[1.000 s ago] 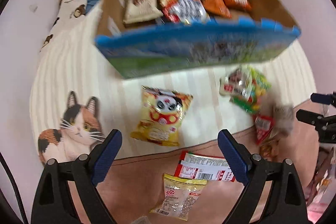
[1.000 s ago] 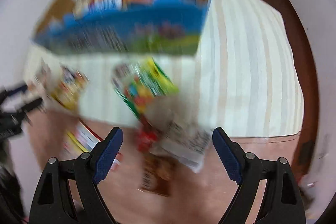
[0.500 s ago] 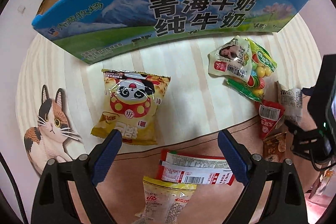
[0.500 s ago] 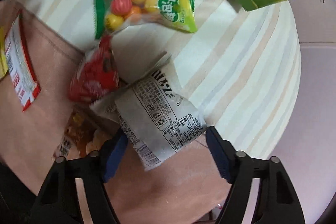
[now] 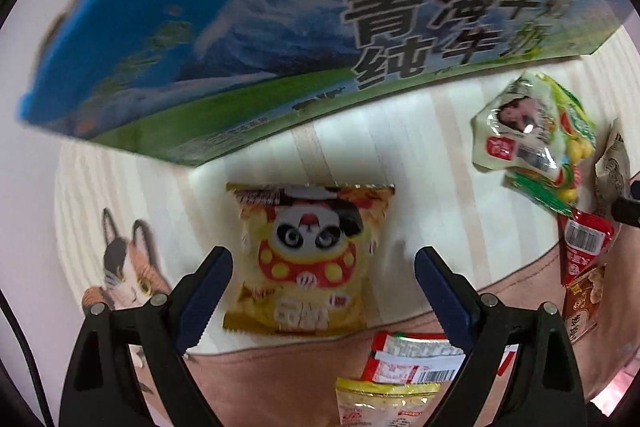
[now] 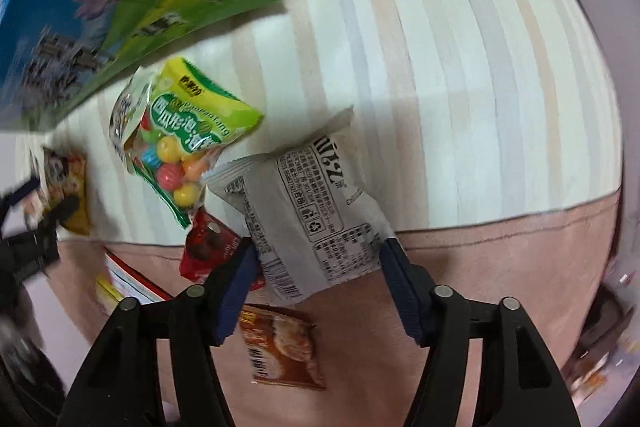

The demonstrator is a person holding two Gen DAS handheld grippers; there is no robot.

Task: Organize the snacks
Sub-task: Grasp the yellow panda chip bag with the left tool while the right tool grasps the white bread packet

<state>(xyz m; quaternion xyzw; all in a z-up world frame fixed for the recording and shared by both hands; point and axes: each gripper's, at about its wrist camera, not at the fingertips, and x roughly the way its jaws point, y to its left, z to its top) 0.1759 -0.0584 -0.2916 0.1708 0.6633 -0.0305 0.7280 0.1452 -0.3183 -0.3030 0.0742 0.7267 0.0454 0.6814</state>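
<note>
In the left wrist view my left gripper (image 5: 322, 269) is open, its fingers on either side of a yellow panda snack bag (image 5: 306, 255) lying on the striped cloth. The blue and green milk carton box (image 5: 280, 39) stands just behind the bag. In the right wrist view my right gripper (image 6: 318, 261) is shut on a grey-white snack packet (image 6: 308, 215), which looks lifted off the surface. Beside it lie a green gumball bag (image 6: 188, 143), a red packet (image 6: 208, 243) and a brown packet (image 6: 280, 347).
A red-white packet (image 5: 412, 359) and a pale yellow packet (image 5: 380, 403) lie on the pink fabric near my left gripper. A cat-print cushion (image 5: 124, 267) sits at the left. The striped cloth (image 6: 460, 67) stretches right of the box.
My left gripper has moved down and forward until its fingers flank the panda bag. My right gripper has closed on the grey-white packet and raised it.
</note>
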